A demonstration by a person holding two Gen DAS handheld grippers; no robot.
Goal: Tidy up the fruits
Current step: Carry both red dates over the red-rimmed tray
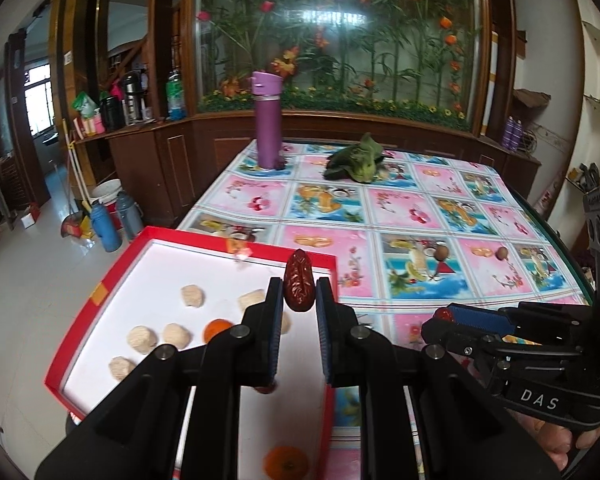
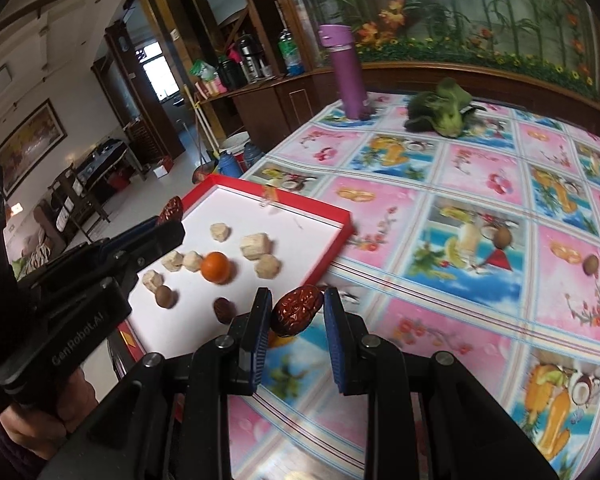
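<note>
Both grippers tilt down over the table (image 1: 420, 208) — left gripper (image 1: 298, 300) above the red tray (image 1: 112, 276), its fingers clamped on a date (image 1: 298, 286) standing upright between them. Right gripper (image 2: 296, 314) sits just off the tray's corner, fingers pinching another date (image 2: 296, 310). Readable lettering — "DAS" on one gripper body, "GenRobot.AI" on the other.

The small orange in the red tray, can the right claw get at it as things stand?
Probably not yet: the right claw is already shut on a red date. The orange lies uncovered in the red tray, so the path itself looks free once the date is set down.
</note>
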